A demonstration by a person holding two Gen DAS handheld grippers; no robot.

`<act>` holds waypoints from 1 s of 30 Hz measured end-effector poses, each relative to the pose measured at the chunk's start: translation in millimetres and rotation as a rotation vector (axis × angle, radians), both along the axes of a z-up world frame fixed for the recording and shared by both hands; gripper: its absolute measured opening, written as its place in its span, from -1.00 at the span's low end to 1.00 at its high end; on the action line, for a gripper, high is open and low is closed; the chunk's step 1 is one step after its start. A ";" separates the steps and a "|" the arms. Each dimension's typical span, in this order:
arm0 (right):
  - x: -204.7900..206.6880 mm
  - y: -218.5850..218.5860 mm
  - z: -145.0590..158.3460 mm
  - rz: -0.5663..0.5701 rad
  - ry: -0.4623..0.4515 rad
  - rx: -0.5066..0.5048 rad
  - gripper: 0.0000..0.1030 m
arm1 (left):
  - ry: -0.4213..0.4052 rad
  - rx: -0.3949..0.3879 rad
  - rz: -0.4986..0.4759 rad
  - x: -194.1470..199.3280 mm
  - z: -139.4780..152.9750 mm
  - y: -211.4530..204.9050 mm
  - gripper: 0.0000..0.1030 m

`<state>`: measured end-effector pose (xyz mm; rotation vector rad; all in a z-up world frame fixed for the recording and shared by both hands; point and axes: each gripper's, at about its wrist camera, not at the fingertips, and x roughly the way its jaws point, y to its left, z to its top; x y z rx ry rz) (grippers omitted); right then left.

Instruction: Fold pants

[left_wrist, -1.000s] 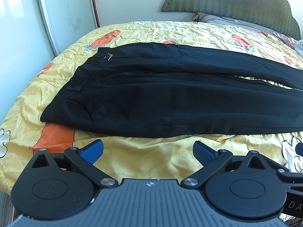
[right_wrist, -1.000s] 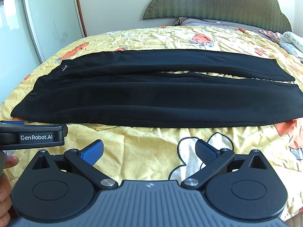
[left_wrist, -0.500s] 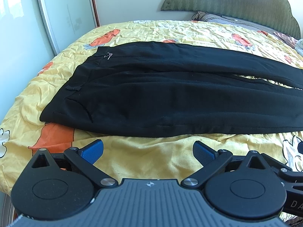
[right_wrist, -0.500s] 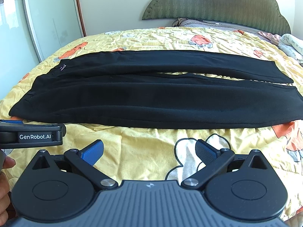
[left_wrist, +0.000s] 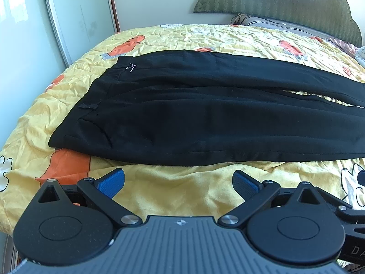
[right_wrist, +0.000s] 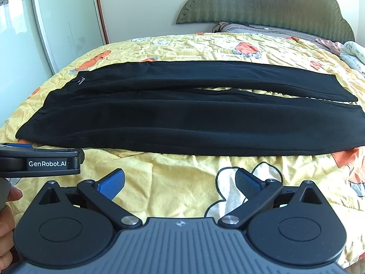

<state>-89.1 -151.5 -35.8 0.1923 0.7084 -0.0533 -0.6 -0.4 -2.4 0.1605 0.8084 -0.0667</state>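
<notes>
Black pants (left_wrist: 205, 118) lie flat across the yellow bedspread (left_wrist: 182, 187), waistband at the left, both legs running right side by side. They also show in the right wrist view (right_wrist: 194, 118), with the leg cuffs at the right. My left gripper (left_wrist: 179, 181) is open and empty, just short of the pants' near edge by the waist end. My right gripper (right_wrist: 180, 181) is open and empty, short of the near edge at mid-leg. The left gripper's body (right_wrist: 38, 163) shows at the left of the right wrist view.
The bedspread (right_wrist: 182, 45) has orange and white cartoon prints. A green padded headboard (right_wrist: 262, 4) and pillows stand at the far side. A glass wardrobe door (left_wrist: 75, 18) is on the left. Crumpled cloth (right_wrist: 353, 54) lies at the far right.
Both grippers have shifted slightly: the right view has slid a little to the right along the pants. The pants have not moved and both grippers stay open.
</notes>
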 end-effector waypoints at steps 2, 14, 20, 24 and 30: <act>0.5 0.3 -0.2 0.001 0.002 0.002 1.00 | 0.002 0.000 -0.004 0.0 -0.1 -0.2 0.98; 3.2 -2.0 -0.8 0.001 0.006 0.019 1.00 | 0.003 0.001 -0.003 2.3 -0.4 0.4 0.98; 5.3 0.8 -1.0 0.012 0.006 0.013 1.00 | 0.014 0.000 0.000 4.7 -2.2 1.4 0.98; 7.2 1.4 -1.7 0.016 0.006 0.011 1.00 | 0.015 0.000 0.008 7.9 -2.9 3.5 0.98; 17.3 -3.3 3.6 0.046 -0.016 0.014 1.00 | 0.000 0.019 0.003 13.1 -1.5 7.3 0.98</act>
